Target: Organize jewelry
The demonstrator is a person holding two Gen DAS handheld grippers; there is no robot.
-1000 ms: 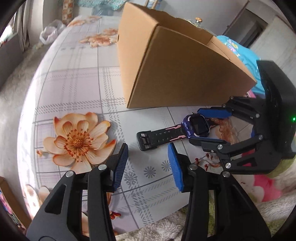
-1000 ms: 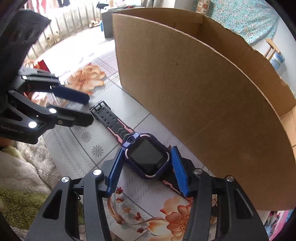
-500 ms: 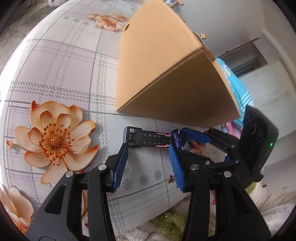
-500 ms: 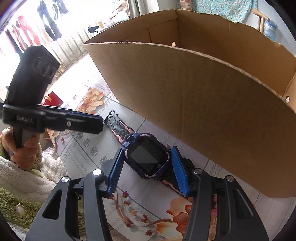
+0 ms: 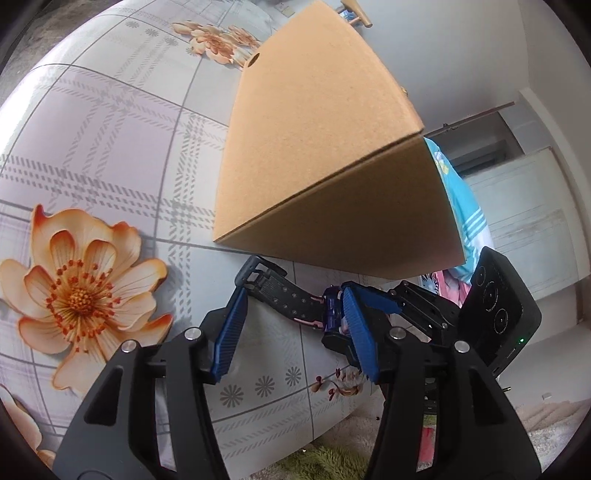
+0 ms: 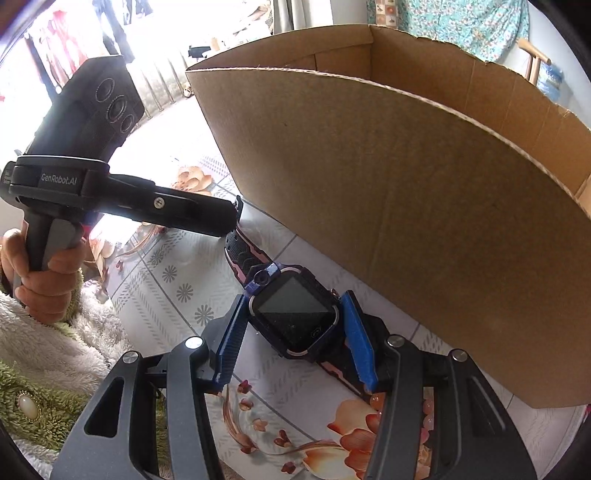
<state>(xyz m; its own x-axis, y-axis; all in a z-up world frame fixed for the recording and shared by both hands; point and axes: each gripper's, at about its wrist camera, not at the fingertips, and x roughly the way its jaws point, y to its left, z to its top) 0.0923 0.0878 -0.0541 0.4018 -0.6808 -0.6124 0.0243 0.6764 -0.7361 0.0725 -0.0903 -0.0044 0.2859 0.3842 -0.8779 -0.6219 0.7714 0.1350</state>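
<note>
**Flowered cloth, bright room behind**

A pale grey plaid tablecloth [image 5: 110, 122] fills the left of the left wrist view, with a big orange flower print [image 5: 79, 295] at centre left and a smaller flower cluster [image 5: 218, 38] near the top edge. At the right, a turquoise cloth with white stripes [image 5: 461, 206] shows before white cabinet doors [image 5: 528, 221]. In the right wrist view, a teal floral fabric [image 6: 461, 22] hangs at upper right above a wooden chair [image 6: 532, 62]; washed-out hanging clothes [image 6: 66, 48] sit at upper left.

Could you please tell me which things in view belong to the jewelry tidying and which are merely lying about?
Job: watch, cardboard box, right tongs around its case, left tongs opening around its strap.

Lying about: floral tablecloth, blue cloth.
</note>
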